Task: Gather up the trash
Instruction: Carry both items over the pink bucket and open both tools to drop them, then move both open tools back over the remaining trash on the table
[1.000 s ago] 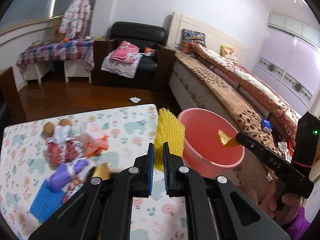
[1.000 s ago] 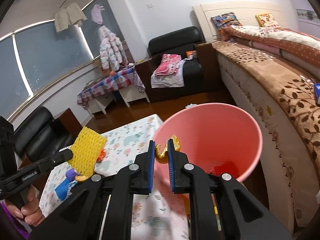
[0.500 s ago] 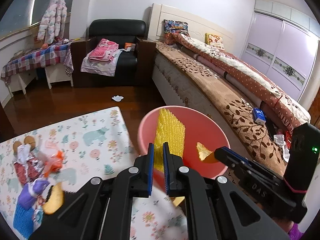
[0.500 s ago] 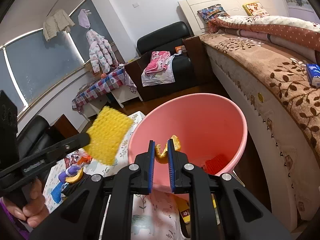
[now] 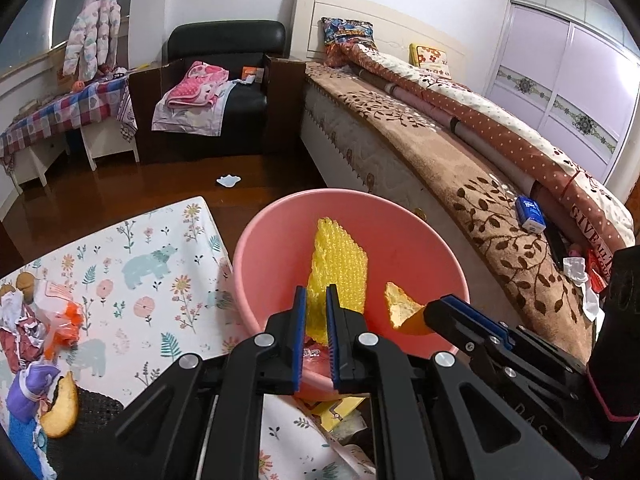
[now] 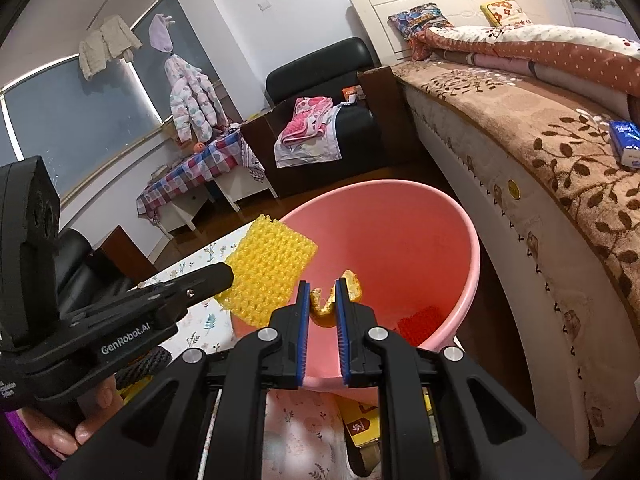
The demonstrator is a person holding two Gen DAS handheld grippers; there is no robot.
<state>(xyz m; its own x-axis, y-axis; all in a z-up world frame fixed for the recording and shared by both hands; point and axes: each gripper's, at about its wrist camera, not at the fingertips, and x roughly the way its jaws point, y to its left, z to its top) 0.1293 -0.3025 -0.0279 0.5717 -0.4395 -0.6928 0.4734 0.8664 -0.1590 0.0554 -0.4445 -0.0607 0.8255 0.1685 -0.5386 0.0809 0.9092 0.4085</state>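
Note:
My left gripper (image 5: 316, 300) is shut on a yellow foam net (image 5: 340, 264) and holds it over the pink bin (image 5: 272, 240). My right gripper (image 6: 322, 296) is shut on an orange peel (image 6: 334, 300), also over the pink bin (image 6: 420, 240). The foam net also shows in the right wrist view (image 6: 268, 276), and the peel in the left wrist view (image 5: 398, 308). A red foam net (image 6: 418, 322) lies inside the bin.
More trash (image 5: 40, 332) lies on the table with the floral cloth (image 5: 152, 280) at left: wrappers, a purple piece and another peel (image 5: 62, 408). A bed (image 5: 480, 168) runs along the right. A scrap of paper (image 5: 229, 180) lies on the wood floor.
Both grippers have moved from the table edge to over the pink bin, still holding the foam net and the peel. The bin now sits closer under them.

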